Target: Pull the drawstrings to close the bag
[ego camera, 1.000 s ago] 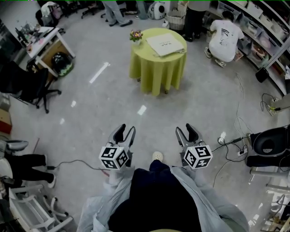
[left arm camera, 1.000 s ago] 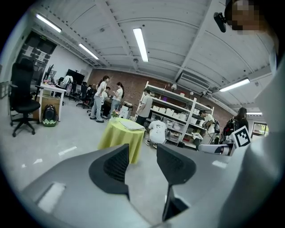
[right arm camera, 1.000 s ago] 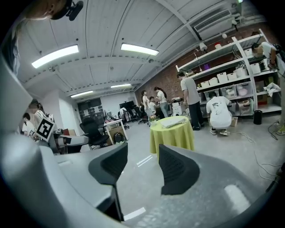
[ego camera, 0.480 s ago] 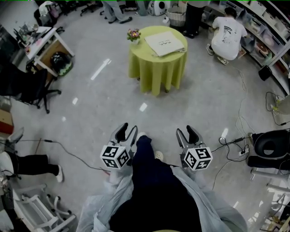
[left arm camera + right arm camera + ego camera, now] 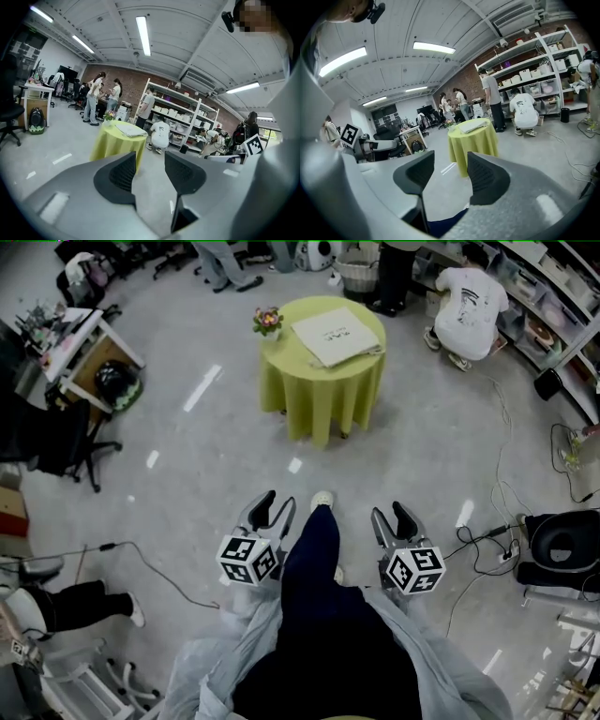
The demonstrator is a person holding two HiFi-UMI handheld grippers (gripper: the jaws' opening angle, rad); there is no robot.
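**Head view.** The left gripper (image 5: 273,506) and right gripper (image 5: 391,517) are held low in front of the wearer, well apart from the round table (image 5: 323,395) with its yellow-green cloth; one dark-trousered leg (image 5: 314,545) is put forward between them, toward the table; a flat white item on the tabletop, judged to be the bag (image 5: 336,334), lies on the far side of the table from the wearer, beside a small bunch of flowers (image 5: 268,320); no drawstrings can be made out at this range; a crouching person (image 5: 466,306) works at the shelves beyond the table.

**Left gripper view.** The left gripper (image 5: 150,163) shows both jaws parted with only bare floor and the distant table (image 5: 115,145) between them; nothing is held; the bag (image 5: 127,130) rests flat on the tabletop, untouched.

**Right gripper view.** The right gripper (image 5: 451,165) likewise stands with jaws apart and nothing between them; the table (image 5: 473,143) and bag (image 5: 472,124) appear beyond the jaws, well away.

**Progress, as judged.** The task has not begun in any working sense; neither gripper is near the table, no string is gripped, and whether the bag's mouth is open or closed cannot be told; what remains is the whole of it: reaching the table, finding both drawstrings, taking one in each gripper, and pulling them apart until the mouth gathers shut.
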